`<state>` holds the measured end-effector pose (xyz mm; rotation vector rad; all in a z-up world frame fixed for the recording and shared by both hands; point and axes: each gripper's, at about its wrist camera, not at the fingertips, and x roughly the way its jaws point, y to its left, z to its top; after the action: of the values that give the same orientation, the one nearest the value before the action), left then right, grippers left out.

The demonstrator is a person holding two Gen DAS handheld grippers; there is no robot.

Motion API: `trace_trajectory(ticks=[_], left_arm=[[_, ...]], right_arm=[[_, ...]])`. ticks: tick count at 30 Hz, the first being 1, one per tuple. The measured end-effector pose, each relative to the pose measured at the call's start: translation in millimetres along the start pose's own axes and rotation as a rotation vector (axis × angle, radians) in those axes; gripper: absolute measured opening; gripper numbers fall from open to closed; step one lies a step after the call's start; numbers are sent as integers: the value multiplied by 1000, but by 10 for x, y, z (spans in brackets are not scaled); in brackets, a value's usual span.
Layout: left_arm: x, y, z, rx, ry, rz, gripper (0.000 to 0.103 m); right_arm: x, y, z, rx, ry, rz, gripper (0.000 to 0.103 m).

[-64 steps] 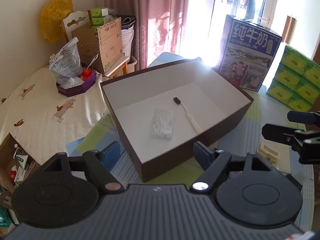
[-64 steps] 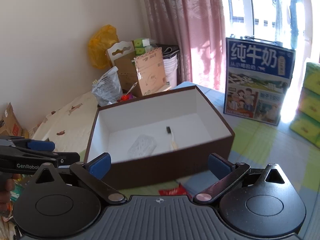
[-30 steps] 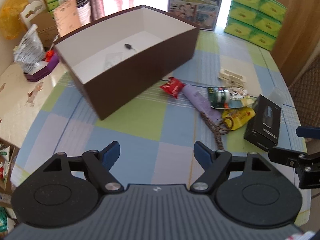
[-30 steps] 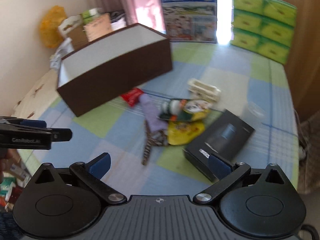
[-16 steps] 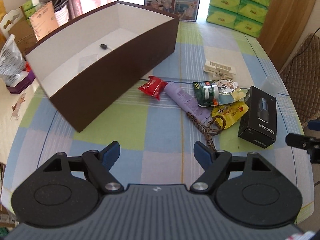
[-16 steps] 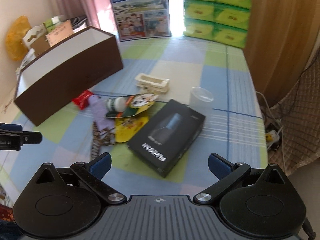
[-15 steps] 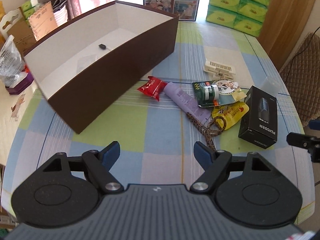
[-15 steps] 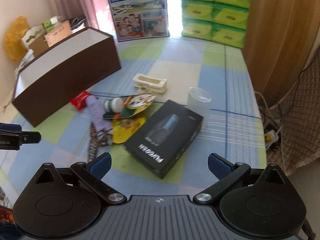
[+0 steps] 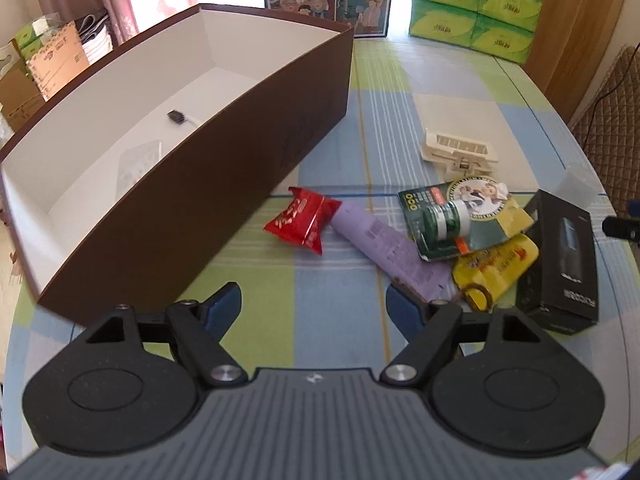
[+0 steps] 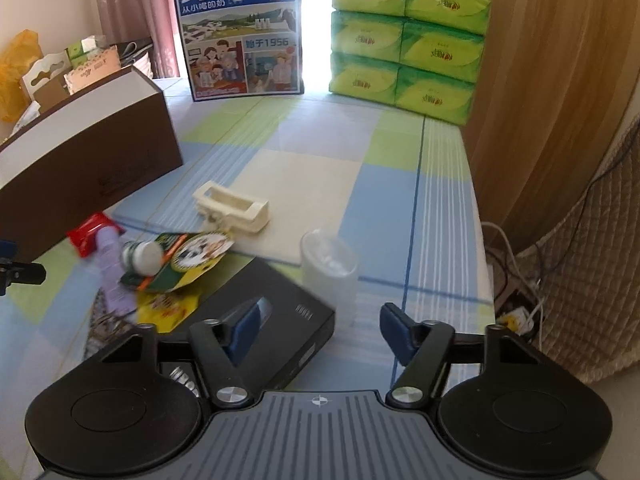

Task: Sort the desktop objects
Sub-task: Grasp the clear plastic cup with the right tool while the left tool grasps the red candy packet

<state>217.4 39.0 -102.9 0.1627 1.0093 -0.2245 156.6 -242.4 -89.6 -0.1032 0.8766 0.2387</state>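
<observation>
Milk carton box (image 10: 240,32), green tissue packs (image 10: 408,40) at table's far edge.

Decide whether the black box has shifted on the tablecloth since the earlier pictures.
No. The black box lies beside the yellow packet, as before; only the cameras moved.

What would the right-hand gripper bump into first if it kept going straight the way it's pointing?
Probably the clear plastic cup. It stands on the table just ahead of the right gripper, whose empty jaws are closing. The black box lies under its left finger. Depth is hard to judge.

2 downward wrist views, shared tabletop (image 9: 328,320)
</observation>
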Motion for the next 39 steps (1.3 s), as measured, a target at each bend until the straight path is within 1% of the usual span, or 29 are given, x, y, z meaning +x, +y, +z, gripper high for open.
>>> trace_trajectory(ticks=[5,10,11,13,14,18,21,22,24,28,30,32,33,36,39], left_arm=[[204,34,92,-4,21,-4,74],[362,74,142,-2,36,2,73],[390,79,153,1,38,2,73],[441,88,175,7,39,3,72],[466,92,188,9,39,4,72],[569,102,247,26,39,6,69],[648,100,288,43,40,0,68],[678,102,300,49,38,-1,67],[738,110,322,60,41,-2,57],[842,103,355,103,41,-2,55],[897,85,368,136,47,-2,47],[957,77,387,148,60,-2,46],[967,76,395,147,54,-8,44],[994,46,422,158,38,-15,44],[987,0,420,175,26,-8,40]], right_arm=[[242,-37,109,-43,4,-21,57],[442,-68,175,-66,13,-17,53],[476,-75,184,-69,17,-15,51],[524,-89,197,-73,18,-7,43],[541,-99,204,-75,17,-1,34],[568,-116,231,-82,17,-20,34],[569,-177,232,-44,19,-35,34],[564,-200,233,-31,20,-38,34],[547,-241,223,-7,22,-38,34],[517,-291,214,20,23,-48,34],[506,-310,211,33,23,-52,34],[503,-319,207,41,22,-54,34],[500,-321,206,44,22,-55,34],[504,-315,209,44,22,-59,34],[508,-303,217,45,24,-65,34]])
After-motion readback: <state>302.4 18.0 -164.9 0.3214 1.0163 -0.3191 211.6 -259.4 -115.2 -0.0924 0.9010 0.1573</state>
